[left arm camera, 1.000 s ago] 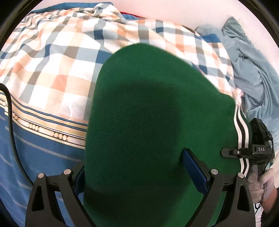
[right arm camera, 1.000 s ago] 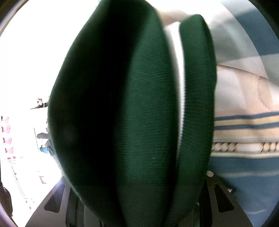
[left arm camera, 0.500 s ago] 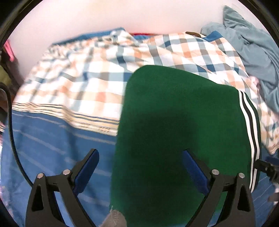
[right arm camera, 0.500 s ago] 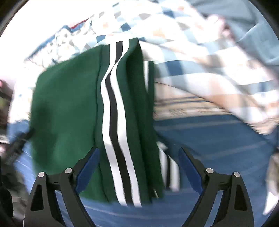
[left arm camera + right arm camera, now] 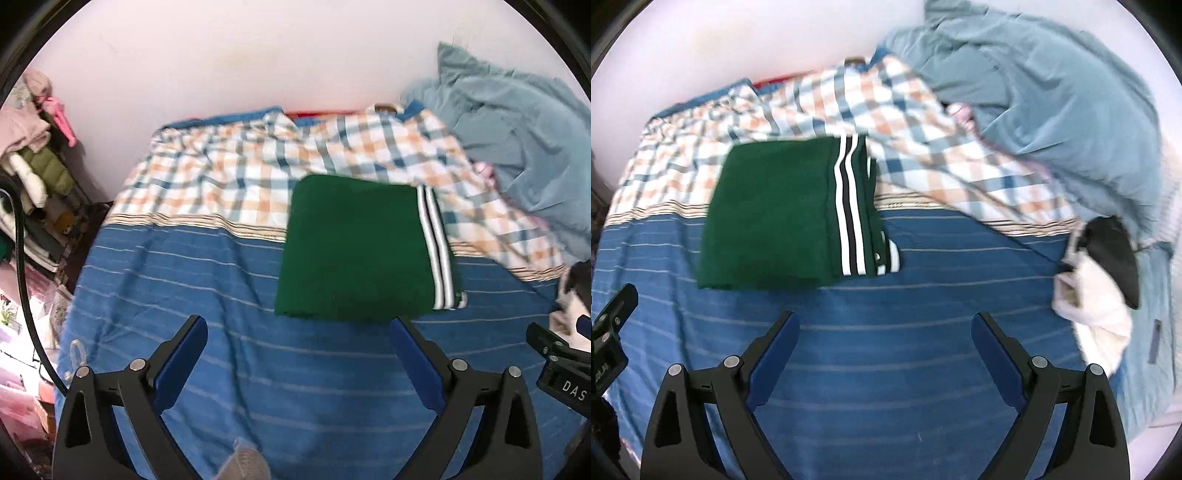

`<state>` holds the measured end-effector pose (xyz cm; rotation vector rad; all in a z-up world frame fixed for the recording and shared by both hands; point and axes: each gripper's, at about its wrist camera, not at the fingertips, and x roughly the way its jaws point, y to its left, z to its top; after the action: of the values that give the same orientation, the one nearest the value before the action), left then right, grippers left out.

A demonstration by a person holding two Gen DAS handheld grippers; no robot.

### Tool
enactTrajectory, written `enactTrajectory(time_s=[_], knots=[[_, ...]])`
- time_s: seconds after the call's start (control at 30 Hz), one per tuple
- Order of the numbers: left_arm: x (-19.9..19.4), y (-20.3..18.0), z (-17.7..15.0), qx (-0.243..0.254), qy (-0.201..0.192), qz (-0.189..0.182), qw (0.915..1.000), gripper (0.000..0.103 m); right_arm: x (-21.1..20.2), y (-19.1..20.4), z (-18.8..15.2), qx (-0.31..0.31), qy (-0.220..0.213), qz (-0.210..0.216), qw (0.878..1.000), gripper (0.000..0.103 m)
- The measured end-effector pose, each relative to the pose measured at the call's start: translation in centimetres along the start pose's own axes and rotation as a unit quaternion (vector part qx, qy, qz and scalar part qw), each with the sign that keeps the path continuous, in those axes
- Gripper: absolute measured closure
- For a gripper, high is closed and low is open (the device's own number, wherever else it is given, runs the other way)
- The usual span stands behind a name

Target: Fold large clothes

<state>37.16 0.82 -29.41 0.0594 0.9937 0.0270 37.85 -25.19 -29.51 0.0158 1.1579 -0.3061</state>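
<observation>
Green garment (image 5: 354,247): one, folded into a flat rectangle, lying across the seam where blue sheet meets checked quilt; white-and-black stripes along its right edge; set down square, likely so the fold keeps its shape.
Clutter at far left (image 5: 33,155): heap of pink, white and olive clothing beyond the bed edge, count unclear.
Blue striped sheet (image 5: 295,387): one, bare along the near side, serving as the folding surface.
Left gripper (image 5: 299,354): spread wide, nothing between the blue pads, hanging above the sheet just near of the garment and clear of it.
Checked quilt (image 5: 229,173): one, pushed to the far side, probably to free room for folding.
Right gripper (image 5: 884,347): jaws just been opening, now spread wide and empty, above bare sheet, near of the garment's striped corner.
Grey-blue fabric (image 5: 1052,92): one rumpled mass at far right against the wall; bedding or clothing, cannot tell.
White-and-black bundle (image 5: 1097,280): one small crumpled pile at the right edge, possibly next in line.
Task status: green piece looks finished, both tools free.
</observation>
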Motion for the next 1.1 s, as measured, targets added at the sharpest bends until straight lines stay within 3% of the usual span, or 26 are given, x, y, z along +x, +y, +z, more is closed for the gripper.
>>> enactTrajectory(time_s=[0.37, 0.57, 0.87, 1.1], knots=[[-19.6, 1.5, -2.4, 0.008, -0.042, -0.020, 0.9989, 0.003, -23.8, -3.6, -6.4, 0.002, -0.072, 0.005, 0.997, 0.007], [-27.3, 2.3, -3.3, 0.003, -0.071, -0.022, 0.9972, 0.003, -35.0, -5.4, -9.9, 0.001, -0.114, 0.011, 0.993, 0.007], [-34.7, 3.7, -5.4, -0.009, -0.087, -0.018, 0.9960, 0.003, -45.7, -6.8, -13.5, 0.005, -0.151, 0.017, 0.988, 0.007], [-37.9, 3.6, -6.6, -0.007, -0.106, -0.024, 0.9940, 0.002, -50.3, -7.2, -16.1, -0.003, -0.170, 0.019, 0.985, 0.007]])
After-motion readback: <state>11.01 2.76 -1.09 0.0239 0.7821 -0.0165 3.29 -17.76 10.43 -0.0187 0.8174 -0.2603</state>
